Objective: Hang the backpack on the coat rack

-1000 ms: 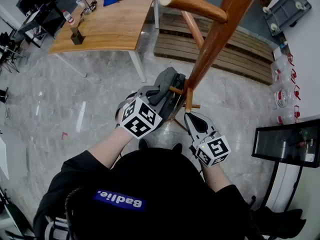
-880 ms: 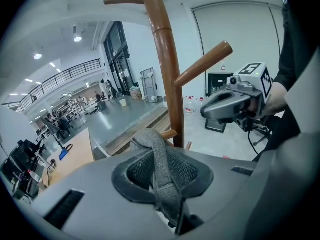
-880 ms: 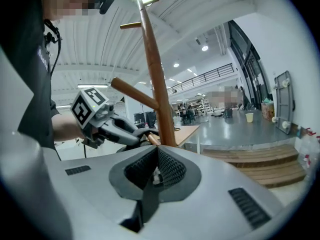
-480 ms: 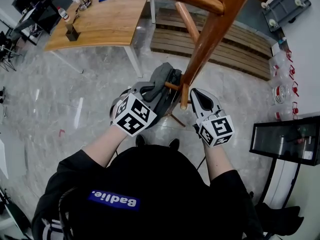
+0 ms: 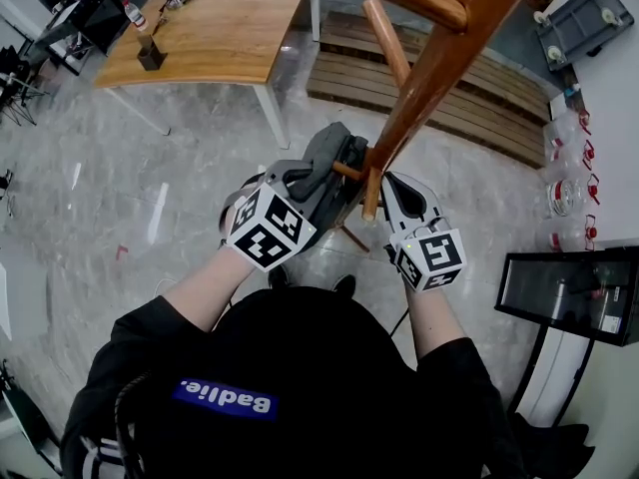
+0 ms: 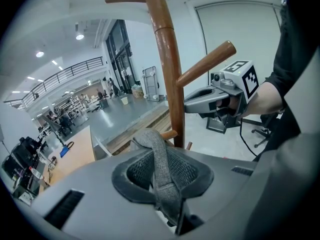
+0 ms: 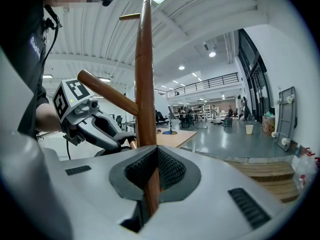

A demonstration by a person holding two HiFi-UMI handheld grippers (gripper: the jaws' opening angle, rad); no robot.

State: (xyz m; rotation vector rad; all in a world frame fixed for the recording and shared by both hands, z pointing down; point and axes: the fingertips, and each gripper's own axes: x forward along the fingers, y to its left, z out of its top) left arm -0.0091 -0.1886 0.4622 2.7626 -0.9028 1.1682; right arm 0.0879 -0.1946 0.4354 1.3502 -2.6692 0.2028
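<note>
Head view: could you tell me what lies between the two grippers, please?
A lower peg of the coat rack; the head view shows it plainly.

Matt grey plastic left tongs (image 6: 161,170) pinch a rough grey woven cloth backpack strap (image 6: 152,144); the right tongs (image 7: 156,160) clamp a smooth, glossy brown wooden peg (image 7: 152,194).

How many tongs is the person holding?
2. Left tongs, left of the coat rack pole, pinch the backpack strap; right tongs, right of it, grip a small wooden peg. Neither is hidden.
</note>
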